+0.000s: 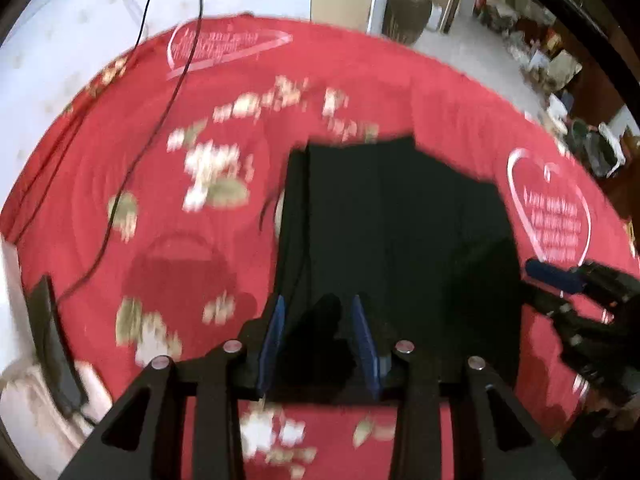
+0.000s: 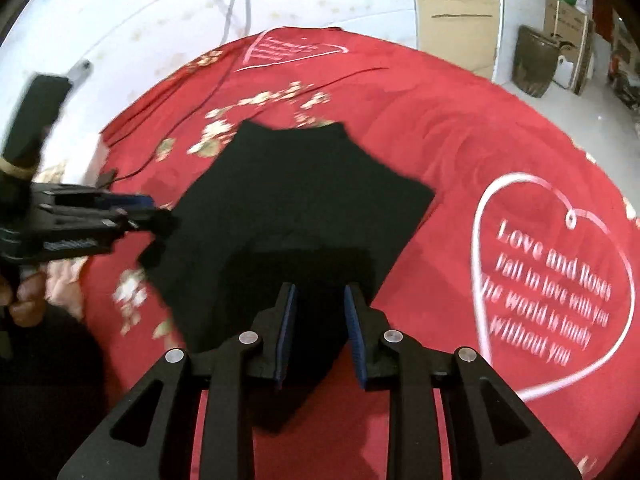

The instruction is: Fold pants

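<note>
Black pants (image 2: 296, 208) flat on red bedspread (image 2: 460, 140), lengthwise away from camera.

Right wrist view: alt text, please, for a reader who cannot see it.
Black pants lie folded on a red blanket, with the open right gripper over their near edge. The left gripper meets their left edge; a white heart with lettering lies right.

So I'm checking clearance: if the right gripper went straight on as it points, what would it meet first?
Likely the black pants, already between and ahead of the right gripper fingers; beyond lies the red blanket. Depth is unclear.
</note>
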Motion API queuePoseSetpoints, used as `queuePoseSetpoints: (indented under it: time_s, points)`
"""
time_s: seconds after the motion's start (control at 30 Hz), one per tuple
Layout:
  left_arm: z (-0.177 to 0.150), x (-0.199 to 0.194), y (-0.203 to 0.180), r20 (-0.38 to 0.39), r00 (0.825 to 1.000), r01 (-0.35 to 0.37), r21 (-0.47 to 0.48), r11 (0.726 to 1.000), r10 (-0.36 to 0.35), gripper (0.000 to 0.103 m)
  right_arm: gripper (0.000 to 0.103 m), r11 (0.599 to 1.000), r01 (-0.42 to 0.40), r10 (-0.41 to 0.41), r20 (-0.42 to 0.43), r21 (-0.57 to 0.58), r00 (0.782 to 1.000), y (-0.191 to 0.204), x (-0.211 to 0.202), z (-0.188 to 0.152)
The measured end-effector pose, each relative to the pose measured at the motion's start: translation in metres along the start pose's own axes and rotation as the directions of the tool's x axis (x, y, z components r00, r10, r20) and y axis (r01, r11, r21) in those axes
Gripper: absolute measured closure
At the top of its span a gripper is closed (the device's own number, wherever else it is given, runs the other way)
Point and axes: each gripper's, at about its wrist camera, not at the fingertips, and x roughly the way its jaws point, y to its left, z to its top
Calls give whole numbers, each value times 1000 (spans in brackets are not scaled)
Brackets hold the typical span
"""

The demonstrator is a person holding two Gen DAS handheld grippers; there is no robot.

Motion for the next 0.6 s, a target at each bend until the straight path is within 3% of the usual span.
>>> queuePoseSetpoints:
  time_s: [0.13,0.23,0.33,0.6]
  points:
    - [41,14,-16,96,993,67,-6,998,-66,65,78,1000,16,-17,33,13,999,-14,13,30]
    - [64,39,-23,110,993,50,-16,999,-48,65,78,998,48,-49,14,38,999,-29,32,44]
    - [68,61,-18,88,995,42,-46,998,-38,64,78,995,72,-71,-16,67,997,-43,47,49]
    - [58,55,-16,135,990,44,-38,998,-39,62,78,995,54,-54,-1,87,999,-43,48,49]
